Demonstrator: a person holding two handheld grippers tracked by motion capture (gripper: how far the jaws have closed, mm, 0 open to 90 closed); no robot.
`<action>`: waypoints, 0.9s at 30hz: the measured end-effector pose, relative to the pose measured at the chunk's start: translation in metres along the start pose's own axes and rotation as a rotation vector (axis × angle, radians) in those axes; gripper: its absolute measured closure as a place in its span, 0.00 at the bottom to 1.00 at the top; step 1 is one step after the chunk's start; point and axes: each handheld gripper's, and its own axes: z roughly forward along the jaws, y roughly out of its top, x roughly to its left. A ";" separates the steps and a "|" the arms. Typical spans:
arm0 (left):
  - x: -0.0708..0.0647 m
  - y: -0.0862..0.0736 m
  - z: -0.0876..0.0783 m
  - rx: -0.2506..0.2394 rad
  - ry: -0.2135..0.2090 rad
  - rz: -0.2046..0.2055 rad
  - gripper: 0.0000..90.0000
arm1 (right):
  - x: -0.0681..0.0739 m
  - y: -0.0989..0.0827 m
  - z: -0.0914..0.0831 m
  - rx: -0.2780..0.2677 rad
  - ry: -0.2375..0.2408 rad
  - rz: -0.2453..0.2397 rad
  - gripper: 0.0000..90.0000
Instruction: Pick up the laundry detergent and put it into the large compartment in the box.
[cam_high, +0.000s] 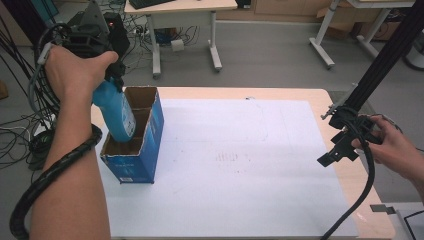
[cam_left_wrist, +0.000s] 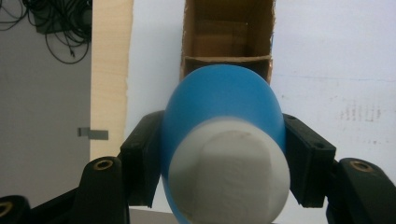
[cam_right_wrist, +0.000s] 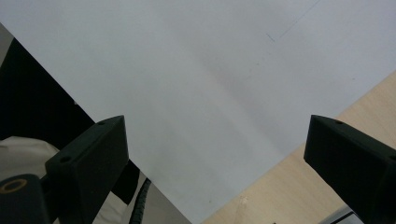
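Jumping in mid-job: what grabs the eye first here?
The blue bottle, clamped in the left gripper, tilted over the near compartment of the open blue cardboard box at the white sheet's left edge. The right gripper hangs open and empty over the table's right edge.

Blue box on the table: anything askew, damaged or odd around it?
Nothing stands out. The box stands upright, open-topped, its divider intact. The left gripper holds the blue bottle tilted over the near compartment, base down. No spill on the white sheet.
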 end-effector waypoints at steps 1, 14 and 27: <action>-0.001 0.001 0.004 0.010 0.003 0.006 0.43 | 0.000 0.000 0.000 -0.002 -0.001 -0.002 0.07; -0.004 -0.002 0.036 0.029 0.003 0.013 0.43 | 0.001 0.002 0.001 -0.002 0.004 -0.006 0.07; -0.008 -0.004 0.069 0.060 0.001 0.031 0.43 | -0.001 0.001 0.001 -0.002 0.013 -0.009 0.07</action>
